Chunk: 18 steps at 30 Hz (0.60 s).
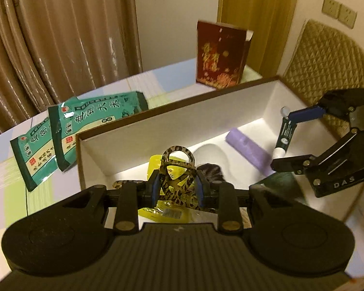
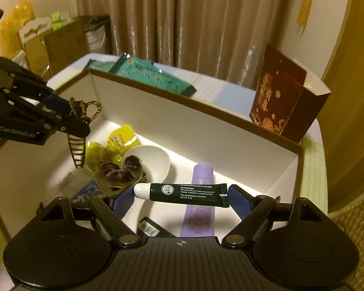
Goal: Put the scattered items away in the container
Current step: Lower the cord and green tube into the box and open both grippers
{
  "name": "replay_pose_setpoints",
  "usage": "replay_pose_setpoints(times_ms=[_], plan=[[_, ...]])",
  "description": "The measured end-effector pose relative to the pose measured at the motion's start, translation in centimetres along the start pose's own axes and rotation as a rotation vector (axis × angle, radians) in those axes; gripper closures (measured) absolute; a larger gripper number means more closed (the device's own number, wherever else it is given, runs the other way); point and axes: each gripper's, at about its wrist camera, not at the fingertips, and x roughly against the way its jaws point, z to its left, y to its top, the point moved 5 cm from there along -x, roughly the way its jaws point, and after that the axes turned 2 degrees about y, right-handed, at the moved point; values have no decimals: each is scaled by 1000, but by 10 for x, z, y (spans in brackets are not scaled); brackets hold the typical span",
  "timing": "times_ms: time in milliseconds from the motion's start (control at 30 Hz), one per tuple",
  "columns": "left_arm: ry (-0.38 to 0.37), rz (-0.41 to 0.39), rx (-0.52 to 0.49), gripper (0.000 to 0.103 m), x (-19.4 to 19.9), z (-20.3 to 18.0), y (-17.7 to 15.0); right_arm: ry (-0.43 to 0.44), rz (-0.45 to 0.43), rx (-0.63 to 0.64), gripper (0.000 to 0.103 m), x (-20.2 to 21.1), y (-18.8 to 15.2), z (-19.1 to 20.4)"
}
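A white-lined cardboard box [image 1: 157,126] [image 2: 182,131] lies open on the table. My left gripper [image 1: 177,190] [image 2: 71,118] is shut on a leopard-print hair claw clip [image 1: 178,167] [image 2: 85,111], held over the box's left end. My right gripper [image 2: 182,197] [image 1: 285,135] holds a dark green lip-balm tube [image 2: 184,194] [image 1: 285,135] lengthwise between its blue pads, over the box's right end. Inside the box lie a purple tube [image 2: 201,198] [image 1: 250,150], a white bowl [image 2: 153,162], yellow packets [image 2: 119,140] and a dark hair scrunchie [image 2: 123,169].
Two green rice bags [image 1: 68,131] [image 2: 145,72] lie on the table behind the box. A dark red carton [image 1: 220,55] [image 2: 286,97] stands at the box's far right corner. A quilted chair [image 1: 327,68] stands to the right. Curtains hang behind.
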Motion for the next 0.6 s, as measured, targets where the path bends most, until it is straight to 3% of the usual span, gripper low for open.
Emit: replay_pose_setpoints(times_ms=[467,600], plan=[[45,88,-13,78,-46,8,4,-8,54,11,22,-25,6,-2],[49,68,-7,70,-42,10,6,-20,53,9,22,-26,6,-5]])
